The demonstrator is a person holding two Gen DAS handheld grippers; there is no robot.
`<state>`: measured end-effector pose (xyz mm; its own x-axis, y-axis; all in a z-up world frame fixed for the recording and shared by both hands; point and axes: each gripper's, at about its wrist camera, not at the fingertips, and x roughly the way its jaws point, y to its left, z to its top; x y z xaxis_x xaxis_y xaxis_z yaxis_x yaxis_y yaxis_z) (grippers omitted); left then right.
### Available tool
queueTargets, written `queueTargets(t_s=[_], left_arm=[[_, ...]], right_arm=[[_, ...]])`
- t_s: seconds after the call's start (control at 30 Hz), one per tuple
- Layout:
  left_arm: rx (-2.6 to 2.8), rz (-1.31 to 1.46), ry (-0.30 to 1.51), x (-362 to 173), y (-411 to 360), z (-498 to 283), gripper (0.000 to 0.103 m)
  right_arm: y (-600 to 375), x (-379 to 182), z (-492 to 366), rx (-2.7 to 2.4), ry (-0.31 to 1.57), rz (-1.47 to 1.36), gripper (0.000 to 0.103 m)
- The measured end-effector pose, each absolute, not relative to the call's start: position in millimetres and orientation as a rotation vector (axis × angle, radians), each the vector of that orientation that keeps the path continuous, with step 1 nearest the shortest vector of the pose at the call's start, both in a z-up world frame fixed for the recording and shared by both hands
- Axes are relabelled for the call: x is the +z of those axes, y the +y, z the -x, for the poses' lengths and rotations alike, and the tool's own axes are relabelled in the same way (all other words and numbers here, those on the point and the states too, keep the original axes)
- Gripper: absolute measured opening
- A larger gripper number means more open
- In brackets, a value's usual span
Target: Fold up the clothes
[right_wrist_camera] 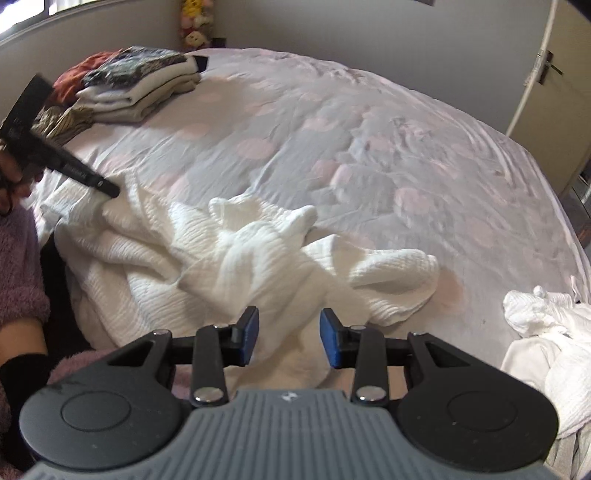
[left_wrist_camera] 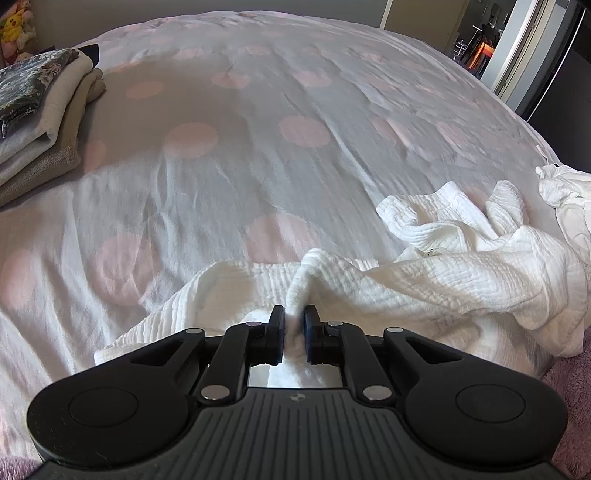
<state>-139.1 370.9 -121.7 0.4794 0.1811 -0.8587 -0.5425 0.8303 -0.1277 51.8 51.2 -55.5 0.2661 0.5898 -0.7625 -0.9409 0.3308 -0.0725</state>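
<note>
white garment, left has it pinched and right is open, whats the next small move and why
Probably lower the right gripper onto the crumpled white garment just ahead and close. The left gripper already pinches a fold, and spreading it flat needs a second hold.

Folded stack (left_wrist_camera: 40,110): cut off by the left edge of the left wrist view; lower layers hidden under the patterned top piece.
White garment (left_wrist_camera: 461,266): near part hidden behind the left tool (left_wrist_camera: 294,325); the pinched fold vanishes between its pads.
Second white heap (right_wrist_camera: 546,332): runs off the right edge in both views.
Plush toys (right_wrist_camera: 195,22): too small and blurred to identify.
Person's hand (right_wrist_camera: 11,184): cut off at the left edge of the right wrist view.
</note>
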Motion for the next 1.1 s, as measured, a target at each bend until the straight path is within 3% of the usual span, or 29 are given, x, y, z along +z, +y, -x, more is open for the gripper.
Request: queueTargets(t_s=[0.23, 0.4, 0.43, 0.5, 0.53, 0.57, 0.63, 0.77, 1.1], left_arm=[[0.449, 0.439, 0.977, -122, 375, 141, 0.008], [0.433, 0.451, 0.981, -123, 375, 141, 0.008], [0.427, 0.452, 0.984, -124, 375, 140, 0.008], [0.415, 0.454, 0.992, -124, 375, 138, 0.011], [0.407, 0.454, 0.997, -124, 375, 137, 0.013], [0.393, 0.456, 1.000, -123, 375, 136, 0.018], [0.359, 0.464, 1.006, -120, 375, 135, 0.023], [0.289, 0.443, 1.031, -105, 377, 138, 0.045], [0.255, 0.350, 1.199, -93, 385, 145, 0.047]], right_arm=[[79, -76, -93, 1.099, 0.803, 0.464, 0.046], [98, -102, -90, 1.134, 0.878, 0.484, 0.045], [99, -104, -88, 1.147, 0.885, 0.492, 0.042], [99, -106, -83, 1.191, 0.898, 0.507, 0.026], [99, -106, -80, 1.213, 0.897, 0.517, 0.011], [99, -107, -78, 1.230, 0.891, 0.527, 0.008], [97, -105, -73, 1.243, 0.866, 0.544, 0.007], [96, -108, -73, 1.213, 0.863, 0.547, 0.007], [97, -111, -73, 1.176, 0.854, 0.561, 0.006]])
